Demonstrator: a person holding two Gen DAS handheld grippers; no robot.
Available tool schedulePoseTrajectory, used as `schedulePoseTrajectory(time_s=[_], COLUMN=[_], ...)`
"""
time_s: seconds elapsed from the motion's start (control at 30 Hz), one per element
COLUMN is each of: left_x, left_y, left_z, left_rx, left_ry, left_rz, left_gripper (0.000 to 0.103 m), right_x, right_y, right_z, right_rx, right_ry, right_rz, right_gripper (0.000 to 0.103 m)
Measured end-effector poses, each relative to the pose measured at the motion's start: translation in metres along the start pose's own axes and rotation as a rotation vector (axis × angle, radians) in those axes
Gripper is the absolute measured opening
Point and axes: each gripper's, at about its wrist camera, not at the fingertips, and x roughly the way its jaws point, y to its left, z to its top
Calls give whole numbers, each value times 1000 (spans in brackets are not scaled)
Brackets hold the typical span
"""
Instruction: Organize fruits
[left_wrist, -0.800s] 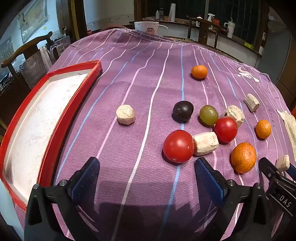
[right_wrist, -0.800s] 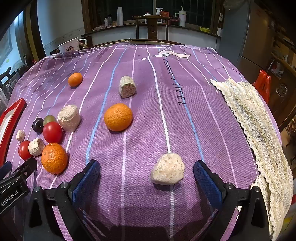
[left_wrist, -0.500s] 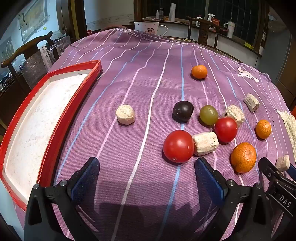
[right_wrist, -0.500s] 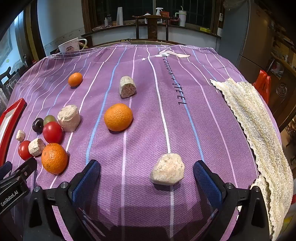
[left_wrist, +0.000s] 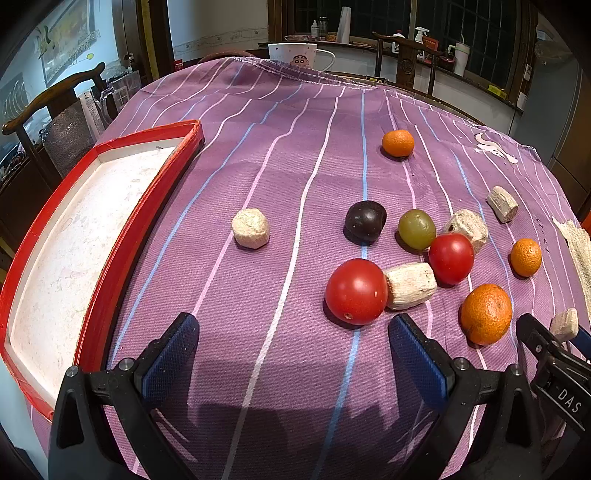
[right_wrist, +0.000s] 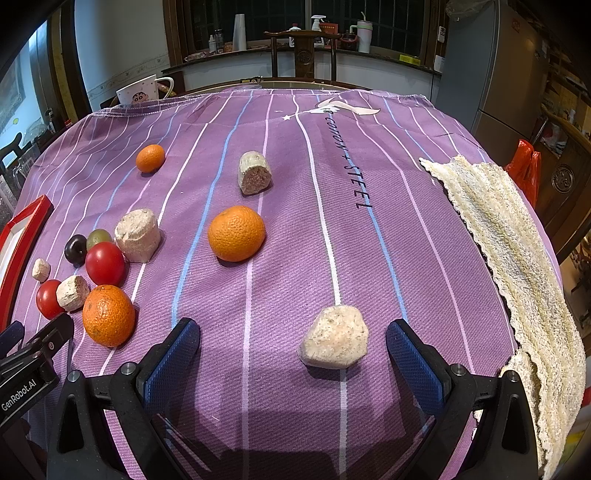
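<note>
Fruit lies scattered on a purple striped cloth. The left wrist view shows a big red tomato (left_wrist: 355, 291), a smaller tomato (left_wrist: 451, 257), a dark plum (left_wrist: 365, 220), a green grape (left_wrist: 416, 228) and three oranges (left_wrist: 486, 314) (left_wrist: 525, 257) (left_wrist: 398, 143). My left gripper (left_wrist: 293, 354) hangs open just short of the big tomato, holding nothing. In the right wrist view an orange (right_wrist: 236, 233) sits mid-table and another orange (right_wrist: 108, 315) at the left. My right gripper (right_wrist: 293, 354) is open, empty, with a pale chunk (right_wrist: 335, 342) just ahead between its fingers.
A red-rimmed white tray (left_wrist: 110, 236) lies at the left. Several pale cork-like chunks (left_wrist: 410, 285) (left_wrist: 250, 228) (right_wrist: 137, 234) (right_wrist: 254, 172) sit among the fruit. A knitted cream cloth (right_wrist: 517, 258) drapes the right edge. A white mug (left_wrist: 293, 56) stands at the far edge.
</note>
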Motion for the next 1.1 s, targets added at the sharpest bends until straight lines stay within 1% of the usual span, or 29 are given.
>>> schedulePoseTrajectory(time_s=[0.13,0.23,0.33,0.5,0.6,0.7,0.77,0.83,0.97,1.03,1.1], left_x=[0,0,-2,-6,-20,-45,-61,-73,-91,-97,-103], left_y=[0,0,-1,2,10,16,22,27,33,31,29], left_z=[0,1,-3,-7,-12,-17,-19,-19,-19,-22,-27], left_rx=[10,29,48,66,35,42,46,42,24,35,54], left_ry=[2,17,29,40,4,-77,-122,-156,-183,-200,-218], left_rz=[-5,-18,-32,-54,-65,-36,-30,-29,-73,-65,-51], left_gripper=[103,103,103,103,103,103,103,103,103,103,103], right_x=[-1,-1,1,0,-4,-7,-14,-28,-56,-70,-79], right_y=[-1,-2,-3,0,-2,-3,-4,-2,6,11,13], right_z=[-1,-1,-1,-1,-6,-8,-10,-13,-20,-23,-24], right_rx=[0,-32,-45,-45,-42,-24,-11,-9,-33,-43,-35], right_ry=[0,8,47,43,43,56,32,-24,-127,-184,-217], right_rz=[1,27,43,41,31,17,24,17,20,20,28], right_gripper=[103,103,103,103,103,103,103,103,103,103,103])
